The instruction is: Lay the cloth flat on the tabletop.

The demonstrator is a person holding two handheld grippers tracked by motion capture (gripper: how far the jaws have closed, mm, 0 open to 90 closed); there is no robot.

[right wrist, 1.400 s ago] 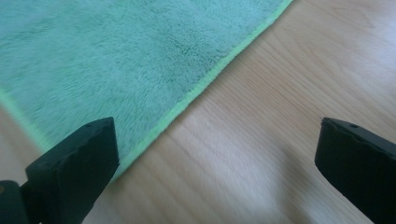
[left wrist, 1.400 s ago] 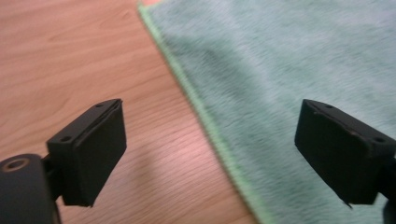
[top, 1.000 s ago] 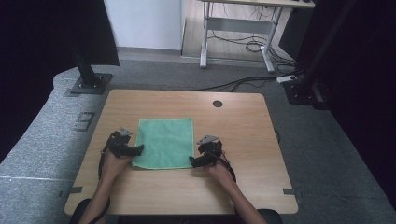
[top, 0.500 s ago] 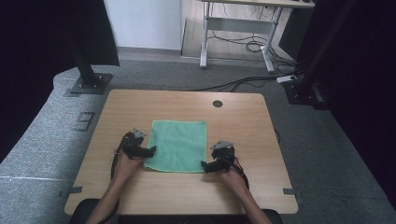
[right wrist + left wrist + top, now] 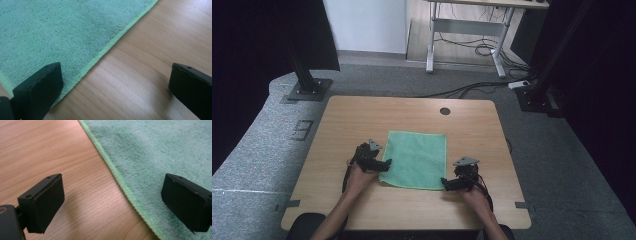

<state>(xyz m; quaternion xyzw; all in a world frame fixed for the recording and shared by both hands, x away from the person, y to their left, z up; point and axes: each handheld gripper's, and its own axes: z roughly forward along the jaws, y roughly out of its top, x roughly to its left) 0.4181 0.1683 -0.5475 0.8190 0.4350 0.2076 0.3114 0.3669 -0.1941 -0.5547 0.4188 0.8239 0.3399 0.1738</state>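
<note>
One green cloth (image 5: pixel 416 159) lies flat near the middle of the one wooden table (image 5: pixel 362 115), and two grippers flank its near corners. The left gripper (image 5: pixel 384 165) sits at the cloth's near left corner, jaws spread wide astride the left hem (image 5: pixel 120 178). The right gripper (image 5: pixel 446 184) sits at the cloth's near right corner, jaws likewise wide apart over the right hem (image 5: pixel 110 47), holding nothing.

place: lab | cues: black curtains (image 5: pixel 262 30); cabled desk (image 5: pixel 472 30); rig stands (image 5: pixel 304 82)
</note>
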